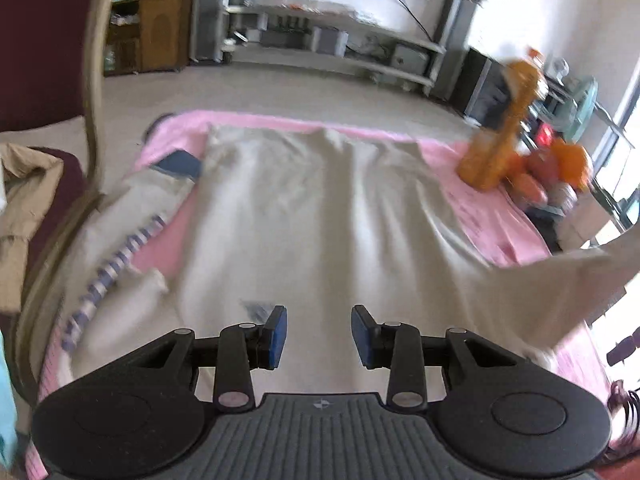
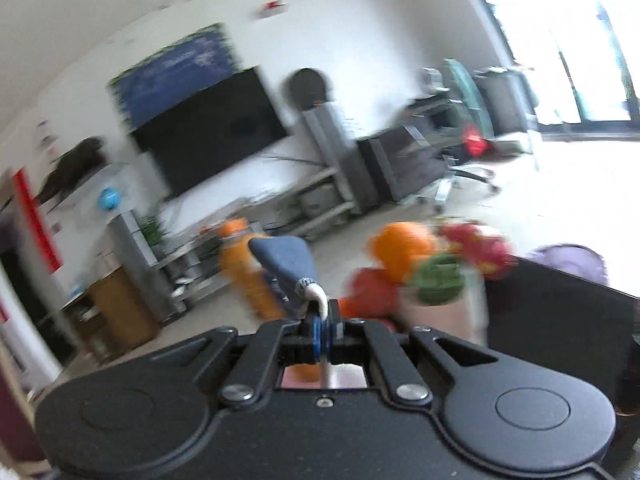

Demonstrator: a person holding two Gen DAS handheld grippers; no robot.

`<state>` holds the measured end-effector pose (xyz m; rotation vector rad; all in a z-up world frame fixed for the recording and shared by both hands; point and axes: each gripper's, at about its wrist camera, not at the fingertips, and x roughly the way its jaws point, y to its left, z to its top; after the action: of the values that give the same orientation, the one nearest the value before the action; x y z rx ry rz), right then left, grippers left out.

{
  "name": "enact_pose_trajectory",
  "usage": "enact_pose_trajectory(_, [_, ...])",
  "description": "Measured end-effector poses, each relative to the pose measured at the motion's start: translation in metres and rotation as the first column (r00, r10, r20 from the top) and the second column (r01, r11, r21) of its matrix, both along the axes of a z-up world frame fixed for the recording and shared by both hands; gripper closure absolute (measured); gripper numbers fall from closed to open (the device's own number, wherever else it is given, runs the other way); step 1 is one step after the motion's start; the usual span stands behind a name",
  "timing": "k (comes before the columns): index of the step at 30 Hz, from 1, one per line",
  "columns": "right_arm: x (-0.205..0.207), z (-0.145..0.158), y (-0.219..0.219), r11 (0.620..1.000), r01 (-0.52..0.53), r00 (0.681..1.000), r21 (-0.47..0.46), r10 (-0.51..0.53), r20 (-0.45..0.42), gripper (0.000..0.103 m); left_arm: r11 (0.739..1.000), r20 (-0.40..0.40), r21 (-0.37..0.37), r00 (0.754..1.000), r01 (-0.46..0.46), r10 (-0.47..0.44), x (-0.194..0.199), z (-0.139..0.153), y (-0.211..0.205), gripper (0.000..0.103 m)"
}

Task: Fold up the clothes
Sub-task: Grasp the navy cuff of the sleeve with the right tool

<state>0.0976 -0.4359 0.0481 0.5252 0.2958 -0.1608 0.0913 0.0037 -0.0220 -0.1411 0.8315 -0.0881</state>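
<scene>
A cream long-sleeved top (image 1: pixel 312 216) lies spread flat on a pink cloth (image 1: pixel 492 216) in the left wrist view. Its left sleeve (image 1: pixel 120 240), with a blue cuff and striped trim, lies along the left side. Its right sleeve (image 1: pixel 568 280) is lifted off to the right. My left gripper (image 1: pixel 319 334) hovers open over the near part of the top, holding nothing. In the right wrist view my right gripper (image 2: pixel 325 330) is shut on the sleeve's blue cuff (image 2: pixel 288 268), which sticks up above the pads, raised in the air.
An orange bottle (image 1: pixel 504 128) and a pile of fruit (image 1: pixel 552 176) stand at the pink cloth's far right. A curved wooden chair frame (image 1: pixel 90 92) rises at the left with more garments (image 1: pixel 20 208) on it. A TV unit (image 1: pixel 328 40) lines the far wall.
</scene>
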Motion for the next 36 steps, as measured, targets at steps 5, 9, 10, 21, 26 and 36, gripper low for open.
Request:
enact_pose_trajectory(5, [0.017,-0.043,-0.05,0.994,0.029,0.996,0.102,-0.02,-0.082,0.101,0.996,-0.056,0.051,0.996,0.071,-0.068,-0.01,-0.01,-0.042,0.068])
enact_pose_trajectory(9, [0.034,-0.077,-0.083,0.982,0.048,0.989,0.182,-0.021,-0.149,0.101,0.991,-0.079,0.072,0.991,0.116,-0.11,-0.003,-0.015,-0.072,0.069])
enact_pose_trajectory(10, [0.038,-0.086,-0.091,0.978,0.054,0.986,0.201,-0.021,-0.165,0.101,0.989,-0.081,0.072,0.989,0.128,-0.122,-0.001,-0.015,-0.079,0.069])
enact_pose_trajectory(21, [0.042,-0.137,-0.14,0.915,0.278,0.95,0.293,-0.215,-0.228,0.052,0.938,-0.162,0.004,0.926,0.346,-0.341,-0.008,-0.045,-0.148,0.068])
enact_pose_trajectory(26, [0.038,-0.14,-0.136,0.915,0.256,0.939,0.311,-0.16,-0.303,0.052,0.92,-0.184,0.039,0.907,0.391,-0.378,-0.021,-0.051,-0.156,0.067])
enact_pose_trajectory(36, [0.043,-0.124,-0.111,0.93,0.142,0.949,0.34,-0.031,-0.313,0.052,0.898,-0.161,0.078,0.895,0.432,-0.416,-0.057,-0.057,-0.143,0.063])
